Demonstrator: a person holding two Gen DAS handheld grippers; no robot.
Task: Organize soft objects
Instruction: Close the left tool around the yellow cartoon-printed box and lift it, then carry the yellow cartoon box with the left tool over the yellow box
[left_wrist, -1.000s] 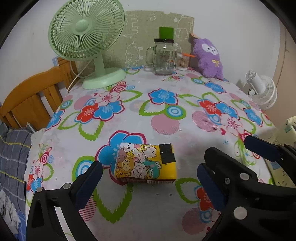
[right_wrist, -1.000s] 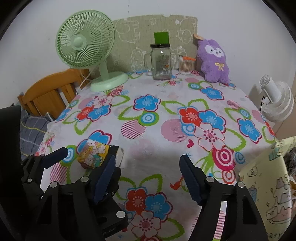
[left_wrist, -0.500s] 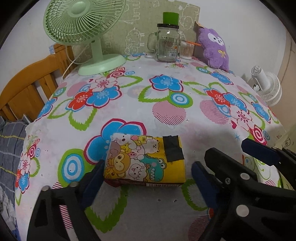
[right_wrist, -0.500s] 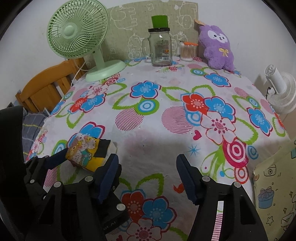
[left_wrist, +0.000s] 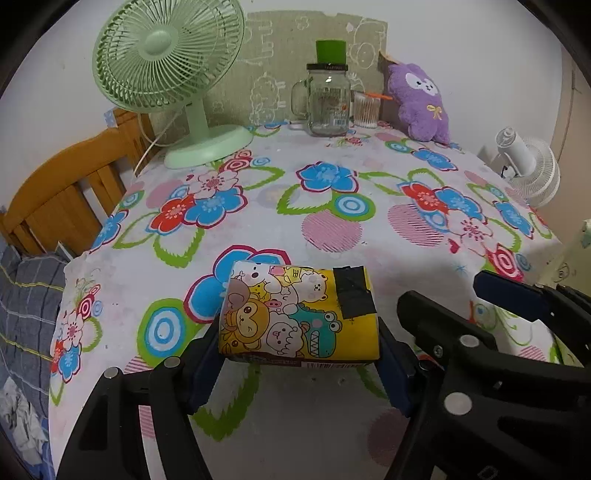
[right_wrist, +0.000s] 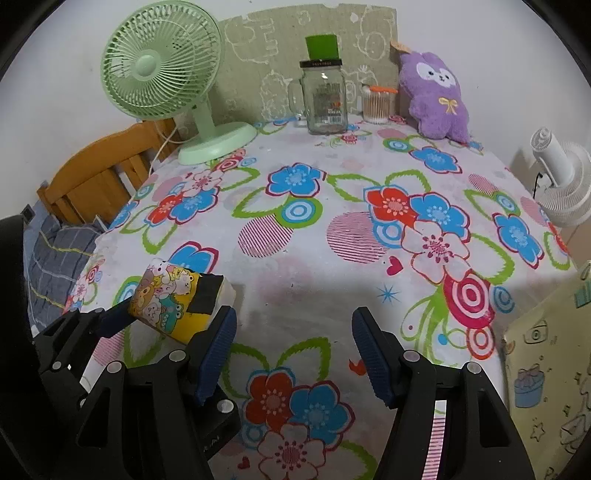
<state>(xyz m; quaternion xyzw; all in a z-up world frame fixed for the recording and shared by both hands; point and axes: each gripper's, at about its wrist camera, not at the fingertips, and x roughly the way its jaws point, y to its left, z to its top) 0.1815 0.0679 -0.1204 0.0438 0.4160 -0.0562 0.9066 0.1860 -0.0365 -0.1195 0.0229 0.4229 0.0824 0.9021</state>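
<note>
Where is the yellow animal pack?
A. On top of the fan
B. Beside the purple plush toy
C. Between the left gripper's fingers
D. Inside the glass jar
C: the left gripper has a finger against each end of the yellow animal pack, near the table's front edge.

Bench (right_wrist: 332, 266) draped in a white cloth printed with blue, red and pink flowers. Along its far edge, left to right: green desk fan (right_wrist: 173, 85), glass mug jar (right_wrist: 325, 99) with dark lid, clear tub of cotton swabs (right_wrist: 376, 105), purple plush toy (right_wrist: 436, 99). Near the front left edge: yellow cartoon-printed tissue pack (left_wrist: 299, 317), a black tape patch on top.
</note>
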